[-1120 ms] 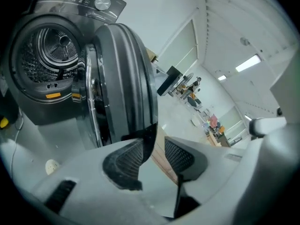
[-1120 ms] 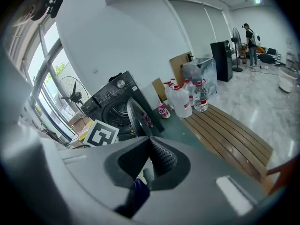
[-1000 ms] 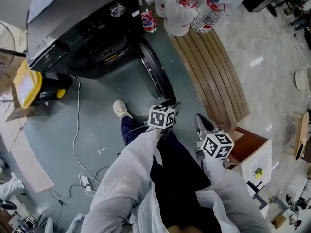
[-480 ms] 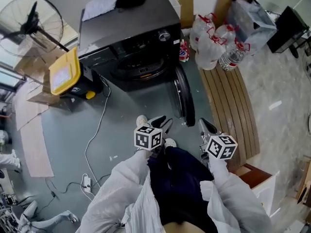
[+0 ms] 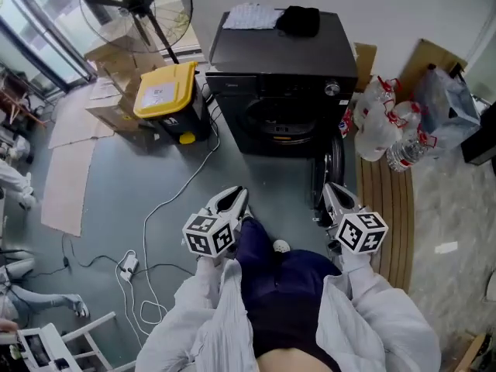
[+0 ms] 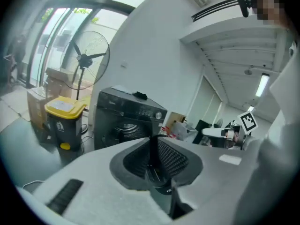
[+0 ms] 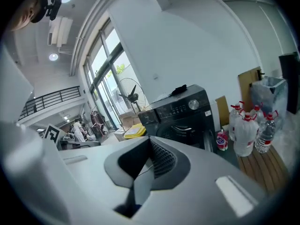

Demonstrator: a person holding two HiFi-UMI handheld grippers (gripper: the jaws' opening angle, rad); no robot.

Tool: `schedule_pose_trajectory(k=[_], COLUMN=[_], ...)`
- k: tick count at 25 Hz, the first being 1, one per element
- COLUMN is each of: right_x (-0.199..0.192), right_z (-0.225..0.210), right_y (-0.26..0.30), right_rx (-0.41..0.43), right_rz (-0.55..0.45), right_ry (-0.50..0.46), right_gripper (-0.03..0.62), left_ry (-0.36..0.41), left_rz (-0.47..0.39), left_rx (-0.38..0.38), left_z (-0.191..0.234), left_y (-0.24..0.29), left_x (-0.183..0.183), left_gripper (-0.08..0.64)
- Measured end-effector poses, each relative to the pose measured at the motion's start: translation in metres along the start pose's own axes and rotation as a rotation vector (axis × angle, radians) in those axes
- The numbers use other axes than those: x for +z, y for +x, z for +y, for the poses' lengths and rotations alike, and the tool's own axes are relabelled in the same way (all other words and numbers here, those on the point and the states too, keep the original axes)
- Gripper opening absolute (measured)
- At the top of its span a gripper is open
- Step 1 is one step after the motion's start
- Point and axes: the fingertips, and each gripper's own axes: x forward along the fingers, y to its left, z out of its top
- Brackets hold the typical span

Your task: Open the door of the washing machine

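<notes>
The black washing machine (image 5: 283, 76) stands at the back of the head view, its drum showing. Its round door (image 5: 335, 169) is swung open to the right. Both grippers hang in front of it, apart from it and touching nothing. My left gripper (image 5: 232, 200) has just been closing its jaws, which stand a narrow slit apart with nothing between them. My right gripper (image 5: 337, 196) is shut and empty. The left gripper (image 6: 152, 142) points at the washing machine (image 6: 122, 121). The right gripper (image 7: 150, 142) faces the washing machine (image 7: 180, 114) and its door (image 7: 207, 139).
A yellow-lidded bin (image 5: 164, 91) and a standing fan (image 5: 139, 2) are left of the machine. Water bottles (image 5: 387, 130) and a wooden slatted bench (image 5: 387, 208) lie to the right. A cable with a power strip (image 5: 128, 266) crosses the floor at left.
Both grippers have come back from the open door and risen. The left jaws have narrowed. The head view has tilted up, so the whole machine now shows.
</notes>
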Motion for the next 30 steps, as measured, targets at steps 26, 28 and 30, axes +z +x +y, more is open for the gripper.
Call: schedule_pose_trajectory(k=[26,28,30], right_x=[-0.009,-0.011,-0.013], right_z=[0.05,0.048,0.046], right_y=[0.031,0.03,0.031], right_rx=[0.084,0.079,0.075], right_rz=[0.005,0.01,0.014], right_ry=[-0.121,-0.121,-0.119], right_gripper=[0.008,0.007,0.007], left_ry=[0.072,0.069,0.072], left_rz=[-0.098,-0.091,-0.081], left_rx=[0.048,0.041,0.037], left_z=[0.012,0.011,0.011], left_y=[-0.027,-0.024,-0.022], left_x=[0.019,0.016,0.012], left_gripper=[0.0,-0.002,-0.002])
